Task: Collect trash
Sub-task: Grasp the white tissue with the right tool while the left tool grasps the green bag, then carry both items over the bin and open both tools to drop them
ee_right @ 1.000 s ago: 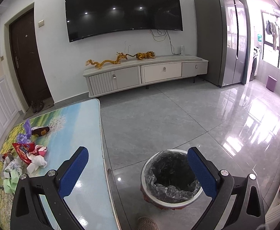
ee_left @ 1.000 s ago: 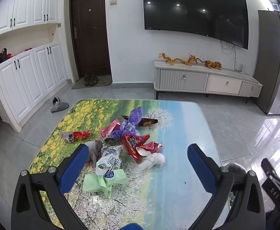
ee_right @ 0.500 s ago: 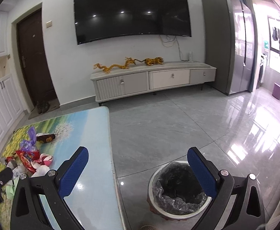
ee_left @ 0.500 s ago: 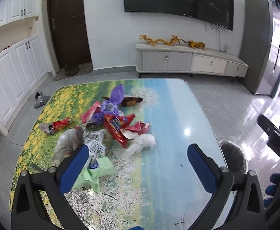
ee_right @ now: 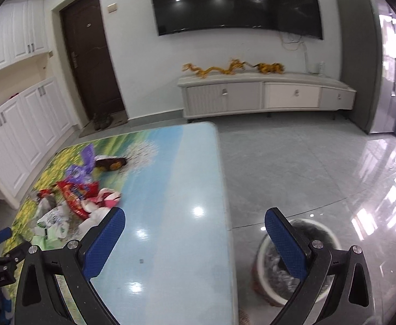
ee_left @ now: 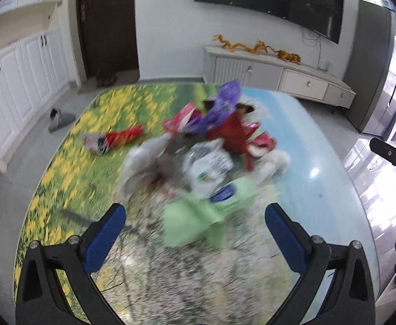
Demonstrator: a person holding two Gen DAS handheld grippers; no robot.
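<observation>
The table (ee_left: 319,189), printed with a flower meadow and sky, carried all the trash in view, and nothing on it looked collected yet; by that showing the task was barely begun. Beside the table's right edge, on the floor, stood the bin (ee_right: 319,233) with a dark liner, and whether anything lay inside could not be told. The pile (ee_left: 198,146) sat near the table's middle, motion-blurred: a green wrapper (ee_left: 198,216) at the pile's near edge, a white printed bag (ee_left: 211,162) just behind it, a grey-white bag (ee_left: 143,159) to the left, red packets (ee_left: 233,132) and a purple wrapper (ee_left: 225,103) at the far side, and one red packet (ee_left: 116,138) lying apart to the left. The left gripper (ee_left: 195,216) hung over the table's near part with jaws spread wide and nothing between them, the green wrapper straight ahead. The right gripper (ee_right: 195,222) hovered over the table's right edge, jaws equally wide and empty, the bin showing behind its right finger. Everything remained to be picked up and carried to the bin, probably starting with the green wrapper.
</observation>
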